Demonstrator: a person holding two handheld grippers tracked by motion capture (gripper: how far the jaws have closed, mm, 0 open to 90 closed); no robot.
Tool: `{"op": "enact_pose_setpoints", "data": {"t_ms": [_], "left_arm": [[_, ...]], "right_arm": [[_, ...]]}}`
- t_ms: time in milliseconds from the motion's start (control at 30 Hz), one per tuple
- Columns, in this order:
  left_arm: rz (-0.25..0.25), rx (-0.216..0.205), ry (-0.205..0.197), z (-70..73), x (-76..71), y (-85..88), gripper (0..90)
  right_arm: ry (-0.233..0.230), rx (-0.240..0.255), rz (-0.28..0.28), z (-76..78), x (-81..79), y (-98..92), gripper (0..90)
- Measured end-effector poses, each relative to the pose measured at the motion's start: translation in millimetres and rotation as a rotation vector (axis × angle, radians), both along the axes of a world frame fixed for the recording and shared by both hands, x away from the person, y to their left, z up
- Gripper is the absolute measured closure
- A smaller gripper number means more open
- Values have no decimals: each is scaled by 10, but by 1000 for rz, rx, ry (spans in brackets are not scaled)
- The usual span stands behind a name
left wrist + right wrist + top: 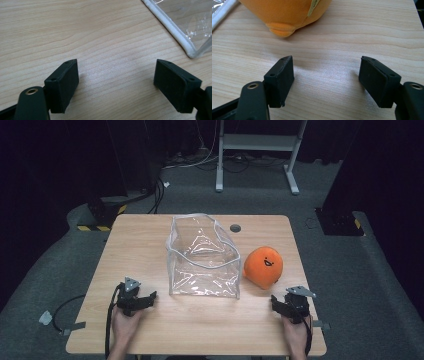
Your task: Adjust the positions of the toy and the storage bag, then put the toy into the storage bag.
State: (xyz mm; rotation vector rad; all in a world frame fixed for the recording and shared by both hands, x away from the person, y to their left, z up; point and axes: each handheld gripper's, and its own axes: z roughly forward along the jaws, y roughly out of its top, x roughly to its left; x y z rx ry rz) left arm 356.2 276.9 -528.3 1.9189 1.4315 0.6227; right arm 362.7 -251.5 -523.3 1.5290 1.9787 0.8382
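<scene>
A clear plastic bag with white piping (203, 257) stands open-topped in the middle of the wooden table (150, 240). An orange plush toy with a small face (263, 266) sits just right of it. My left gripper (141, 299) rests near the front left edge, open, with bare wood between its jaws; the bag's white-edged corner (183, 41) lies ahead to its right. My right gripper (280, 304) rests near the front right edge, open and empty, a short way in front of the plush toy (287, 12).
A round grommet hole (235, 228) sits at the table's back edge. Beyond the table are a white desk frame (257, 150), cables on the grey floor and dark curtains. Cables trail from both grippers off the front edge.
</scene>
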Motion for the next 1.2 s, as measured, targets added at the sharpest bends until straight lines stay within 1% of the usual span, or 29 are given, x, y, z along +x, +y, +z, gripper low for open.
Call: {"op": "enact_pose_setpoints", "data": {"t_ms": [67,200,233,267,300,567,633,733,833,933,1033,1067,1200], "left_arm": [[0,-1,0,0,0,0,201],[0,-1,0,0,1,0,201],[1,-1,0,0,1,-1,201],[1,-1,0,0,1,-1,201],[2,-3,-1,-1,1,-2,201],[4,-5,-2,-2,1,-4,202],[4,-6,-3,-2,1,-4,202],[5,-6,-3,-2,1,-3,205],[5,-6,-3,-2,1,-3,205],[5,-6,-4,-2,1,-3,205],[6,-5,-4,-2,1,-4,205],[6,-5,-4,-2,1,-4,206],[6,-6,-4,-2,1,-3,206]], "right_arm": [[1,2,0,0,2,0,281],[6,0,13,-1,15,6,251],[10,-4,21,-2,21,9,195],[10,-4,21,-2,21,9,195],[19,-4,13,-4,38,14,173],[22,1,19,0,15,4,182],[26,17,24,11,4,-12,215],[25,68,34,25,-43,-53,258],[10,77,42,40,-80,-60,265],[-5,93,56,64,-131,-67,265],[-7,108,70,69,-159,-72,255],[-5,125,71,71,-171,-72,253],[-18,144,87,91,-205,-56,228]]}}
